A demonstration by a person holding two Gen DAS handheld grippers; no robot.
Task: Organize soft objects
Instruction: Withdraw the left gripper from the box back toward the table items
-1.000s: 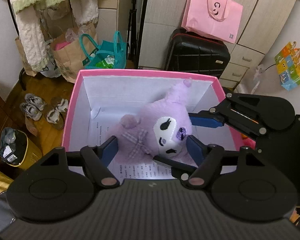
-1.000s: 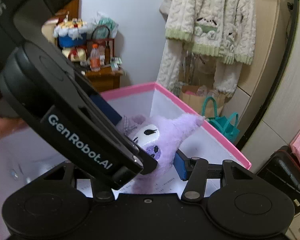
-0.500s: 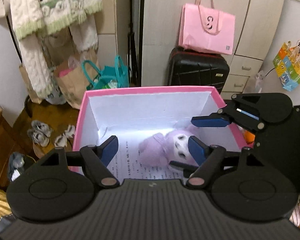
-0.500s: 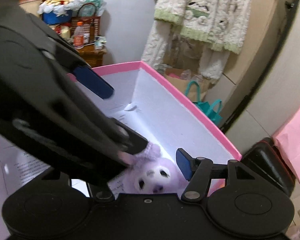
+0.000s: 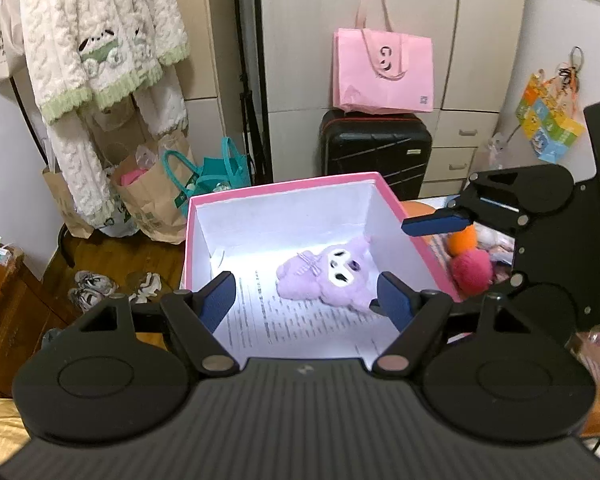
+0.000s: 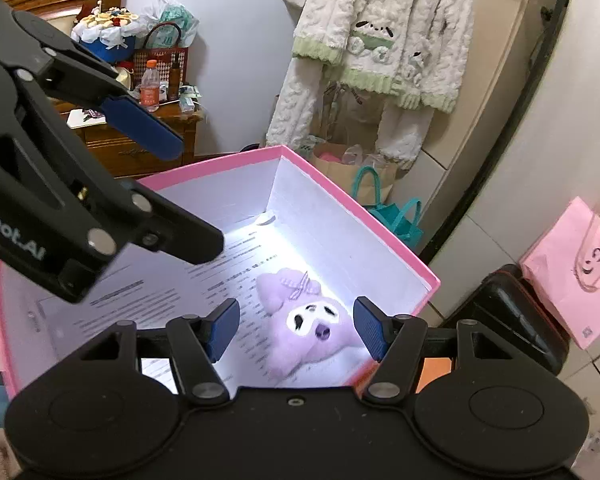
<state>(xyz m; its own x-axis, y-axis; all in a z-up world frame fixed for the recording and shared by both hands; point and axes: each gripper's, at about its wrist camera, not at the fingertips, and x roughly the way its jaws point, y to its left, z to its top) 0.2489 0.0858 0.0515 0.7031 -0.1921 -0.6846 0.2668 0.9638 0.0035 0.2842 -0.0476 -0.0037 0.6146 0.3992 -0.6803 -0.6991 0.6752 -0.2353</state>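
Note:
A purple plush [image 5: 332, 276] with a white face lies on printed paper at the bottom of the pink box [image 5: 284, 190]. My left gripper [image 5: 306, 296] hovers above the box's near side, open, with nothing between its fingers. In the right wrist view the same plush [image 6: 280, 296] lies below my right gripper [image 6: 296, 326]. Its jaws are opening and the pads do not touch the toy. The left gripper [image 6: 194, 198] reaches in over the box [image 6: 352, 200] from the left. Right of the box lie an orange ball [image 5: 462, 240] and a pink fluffy ball [image 5: 470, 270].
Behind the box stand a black suitcase [image 5: 376, 148] with a pink bag [image 5: 384, 68] on it, paper bags [image 5: 152, 200] and a teal bag [image 5: 216, 176]. A white knitted jacket [image 5: 100, 40] hangs at the left. Shoes [image 5: 92, 284] lie on the wooden floor.
The plush was up between the fingers of both grippers; now it lies on the box floor. Both grippers have risen and drawn back, and their jaws stand wider.

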